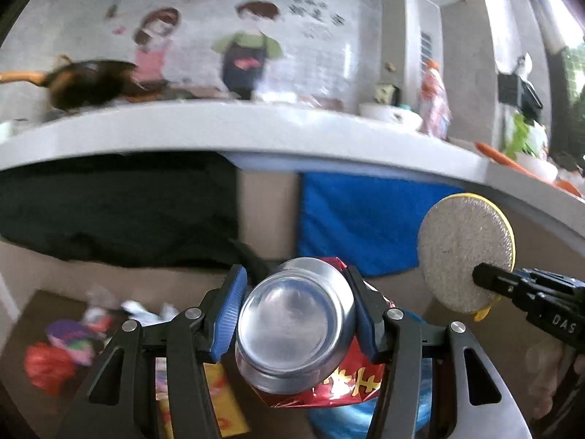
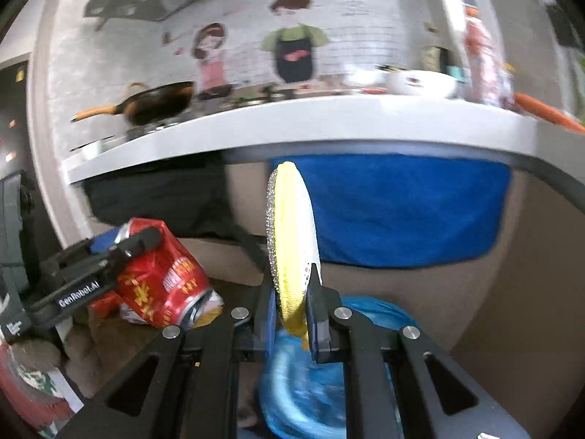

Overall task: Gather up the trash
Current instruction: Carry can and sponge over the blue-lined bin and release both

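Note:
My left gripper is shut on a crushed red can, its silver base facing the camera; the can also shows in the right wrist view, held by the left gripper. My right gripper is shut on the lower edge of a round yellow scouring pad, held upright and edge-on. The pad's grey face shows in the left wrist view with the right gripper below it. Both are held in the air in front of a kitchen counter, above a blue trash bag.
A white counter spans ahead, with a wok, bowls and carrots on it. A blue cloth and a dark cloth hang below. Loose trash lies on the floor at left.

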### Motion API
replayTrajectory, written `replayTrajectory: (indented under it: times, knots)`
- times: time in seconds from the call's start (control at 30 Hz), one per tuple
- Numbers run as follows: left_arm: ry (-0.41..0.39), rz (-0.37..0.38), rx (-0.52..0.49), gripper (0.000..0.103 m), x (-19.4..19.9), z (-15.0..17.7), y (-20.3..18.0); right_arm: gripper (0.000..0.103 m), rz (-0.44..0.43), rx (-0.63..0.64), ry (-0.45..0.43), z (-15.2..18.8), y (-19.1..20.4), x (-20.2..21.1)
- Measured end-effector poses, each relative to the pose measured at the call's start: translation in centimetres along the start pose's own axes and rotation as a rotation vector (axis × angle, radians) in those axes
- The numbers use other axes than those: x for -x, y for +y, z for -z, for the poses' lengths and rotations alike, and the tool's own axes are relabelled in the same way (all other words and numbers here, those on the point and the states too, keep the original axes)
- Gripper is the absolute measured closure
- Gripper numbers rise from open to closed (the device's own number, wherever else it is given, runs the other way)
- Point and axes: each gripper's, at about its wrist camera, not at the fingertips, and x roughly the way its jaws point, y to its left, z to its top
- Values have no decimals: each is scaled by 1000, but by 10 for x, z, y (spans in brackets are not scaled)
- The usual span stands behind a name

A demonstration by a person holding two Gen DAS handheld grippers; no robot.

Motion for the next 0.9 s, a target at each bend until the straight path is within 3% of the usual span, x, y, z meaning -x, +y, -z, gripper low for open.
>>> replayTrajectory:
  times: [0.27, 0.73, 0.8, 0.83, 0.87, 0.9]
  knots:
    - [69, 67, -33, 48, -39, 23, -41, 91, 50, -92, 48, 31, -54, -6]
    - [177, 125, 15, 48, -87, 56, -42, 89, 20, -165, 114, 58, -81, -47]
    - [194, 179, 39, 45, -99, 59, -39, 83, 7, -181, 119, 63, -85, -54]
    - [212, 200, 44, 36, -105, 60, -38, 78, 6, -188, 121, 66, -87, -58]
    - [226, 211, 49, 27, -110, 61, -37, 63, 10, -195, 124, 68, -88, -60]
    - [228, 208, 56, 26, -113, 61, -34, 51, 18, -203, 126, 70, -90, -62]
